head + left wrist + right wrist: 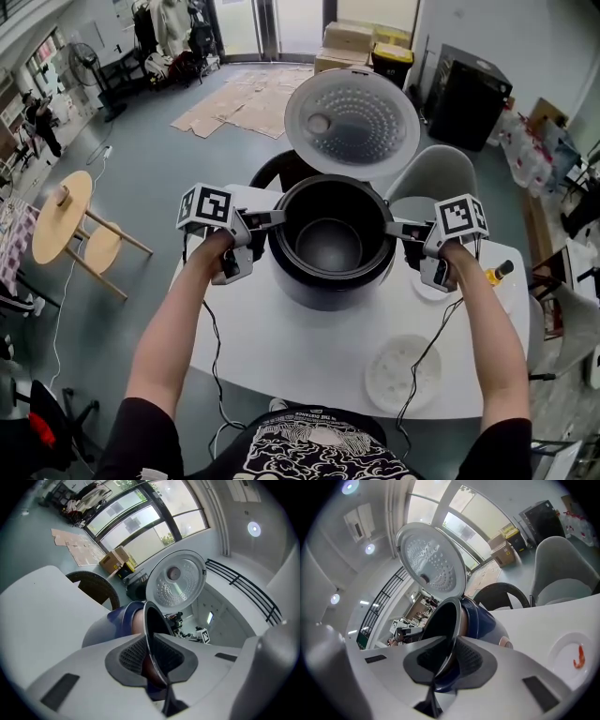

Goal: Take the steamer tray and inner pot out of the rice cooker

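Left gripper (272, 219) and right gripper (396, 228) are each clenched on the rim of the inner pot (330, 246), on opposite sides. The pot sits in the rice cooker (314, 286) with the lid (352, 122) up. The pot looks empty, and a white disc (403, 373) on the table (281, 347) may be the steamer tray. Step in hand is pot removal, so next calls for a straight, even two-handed lift.

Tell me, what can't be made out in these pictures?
- Head view: the small plate beside the rice cooker is mostly hidden by the right gripper.
- Right gripper view: the red item on that plate is too small to identify.
- Left gripper view: the inner pot shows edge-on, its inside hidden.
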Demonstrator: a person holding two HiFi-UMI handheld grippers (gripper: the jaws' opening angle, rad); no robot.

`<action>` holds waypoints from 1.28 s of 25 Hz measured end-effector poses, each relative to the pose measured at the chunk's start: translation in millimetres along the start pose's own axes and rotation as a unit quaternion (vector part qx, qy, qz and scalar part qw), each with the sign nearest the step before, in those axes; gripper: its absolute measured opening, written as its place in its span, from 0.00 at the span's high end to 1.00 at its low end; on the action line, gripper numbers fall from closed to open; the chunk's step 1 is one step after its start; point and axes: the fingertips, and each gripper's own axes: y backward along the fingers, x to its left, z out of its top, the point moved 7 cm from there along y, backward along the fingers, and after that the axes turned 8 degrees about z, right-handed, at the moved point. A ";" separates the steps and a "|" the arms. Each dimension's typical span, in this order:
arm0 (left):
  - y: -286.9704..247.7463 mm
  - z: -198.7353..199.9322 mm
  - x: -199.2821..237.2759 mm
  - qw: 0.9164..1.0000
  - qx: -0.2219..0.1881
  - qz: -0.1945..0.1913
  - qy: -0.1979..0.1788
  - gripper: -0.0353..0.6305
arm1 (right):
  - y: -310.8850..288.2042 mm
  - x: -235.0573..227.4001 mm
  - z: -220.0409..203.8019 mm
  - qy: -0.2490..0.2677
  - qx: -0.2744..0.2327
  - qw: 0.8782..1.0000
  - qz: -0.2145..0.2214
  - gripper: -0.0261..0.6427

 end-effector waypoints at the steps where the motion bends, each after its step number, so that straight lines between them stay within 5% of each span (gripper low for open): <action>1: -0.1 -0.9 0.3 1.000 -0.003 0.005 -0.002 0.88 | -0.4 0.6 -0.9 -0.004 -0.003 1.000 0.003 0.86; 15: 7.6 -19.6 -10.7 0.995 -0.034 0.092 -0.029 0.88 | 8.6 19.0 -20.9 -0.034 -0.041 0.997 -0.062 0.88; 19: 31.1 -23.3 -21.3 0.995 -0.069 0.067 -0.018 0.88 | 14.8 51.6 -21.5 -0.009 -0.056 0.997 -0.056 0.88; 32: 120.4 -28.4 -76.7 0.984 -0.153 0.037 -0.082 0.88 | 29.6 150.7 -26.2 0.092 -0.112 0.988 -0.054 0.89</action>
